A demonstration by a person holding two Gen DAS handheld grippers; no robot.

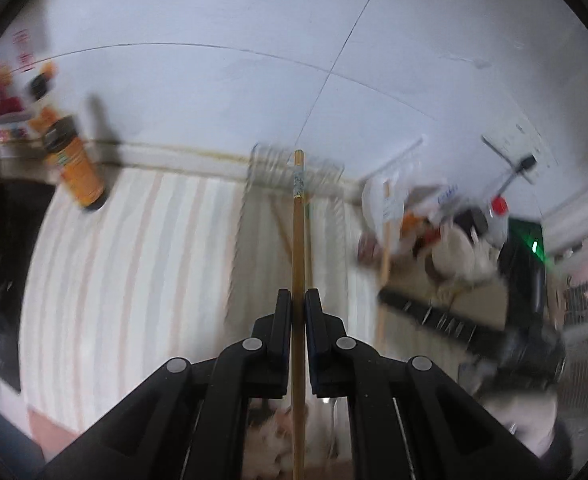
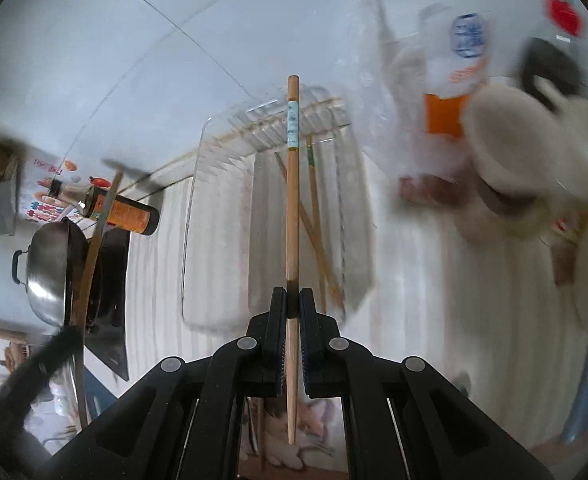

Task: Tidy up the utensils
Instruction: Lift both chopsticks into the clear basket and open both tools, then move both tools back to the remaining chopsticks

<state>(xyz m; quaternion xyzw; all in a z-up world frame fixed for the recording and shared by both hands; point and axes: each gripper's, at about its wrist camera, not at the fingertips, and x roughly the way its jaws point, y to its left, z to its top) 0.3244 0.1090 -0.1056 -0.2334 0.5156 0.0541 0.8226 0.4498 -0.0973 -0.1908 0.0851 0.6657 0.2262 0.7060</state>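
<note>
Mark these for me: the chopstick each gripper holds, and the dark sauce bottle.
left chopstick (image 1: 298,240), left wrist view, mid-shaft above the jaws
right chopstick (image 2: 292,208), right wrist view, mid-shaft above the jaws
sauce bottle (image 1: 76,164), left wrist view, orange label

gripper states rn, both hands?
Left hand-held gripper: closed on a chopstick.
Right hand-held gripper: closed on another chopstick.

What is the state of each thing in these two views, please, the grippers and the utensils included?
Left gripper: shut on a chopstick.
Left chopstick: held, off the table.
Right gripper: shut on a chopstick.
Right chopstick: held, off the table.
Clear tray: on the striped cloth, chopsticks lying inside.
Sauce bottle: upright, cap on.
Wok: on the stove; contents not visible.
</note>
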